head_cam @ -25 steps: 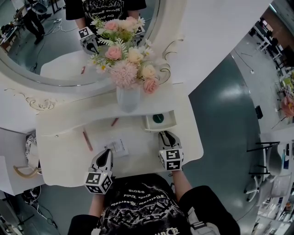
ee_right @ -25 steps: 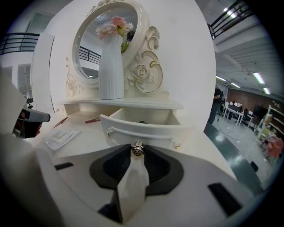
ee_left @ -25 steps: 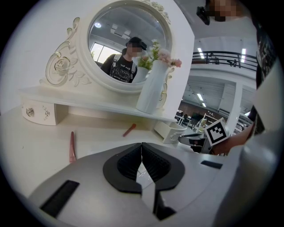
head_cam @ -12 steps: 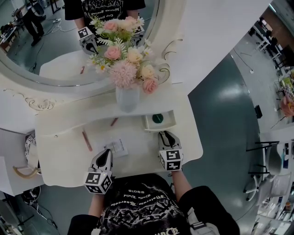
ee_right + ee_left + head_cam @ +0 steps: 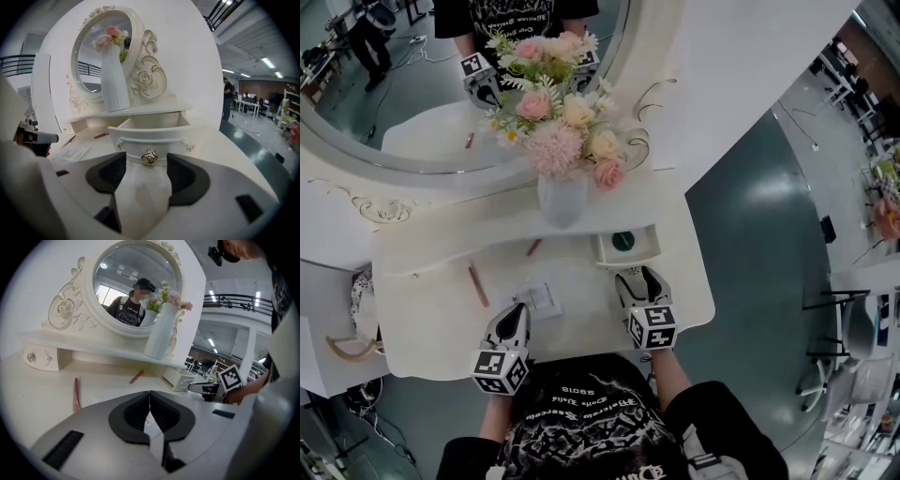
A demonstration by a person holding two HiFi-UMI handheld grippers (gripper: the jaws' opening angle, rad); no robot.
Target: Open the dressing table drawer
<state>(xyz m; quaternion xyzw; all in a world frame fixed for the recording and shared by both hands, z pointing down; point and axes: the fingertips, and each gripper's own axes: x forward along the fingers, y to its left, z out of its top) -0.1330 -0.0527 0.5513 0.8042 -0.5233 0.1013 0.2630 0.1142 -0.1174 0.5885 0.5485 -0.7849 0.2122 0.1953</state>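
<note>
The small white drawer (image 5: 649, 248) under the shelf's right end stands pulled out, with a dark green round thing (image 5: 623, 241) inside. In the right gripper view its front (image 5: 140, 137) carries a gold knob (image 5: 149, 156). My right gripper (image 5: 639, 275) is just in front of it and open. Its jaws have just been opening, and the knob sits between them (image 5: 146, 165) with neither pad touching it. My left gripper (image 5: 514, 316) rests low over the tabletop at the left, shut and holding nothing (image 5: 150, 409).
A white vase of pink flowers (image 5: 562, 200) stands on the shelf before the oval mirror (image 5: 394, 122). A paper slip (image 5: 540, 300) and two reddish pencils (image 5: 477, 286) (image 5: 533, 248) lie on the tabletop. A second small drawer (image 5: 40, 359) sits closed at the shelf's left end.
The right gripper's jaws have spread apart off the knob and the gripper has rolled slightly. The drawer stays pulled out. The left gripper has not moved.
</note>
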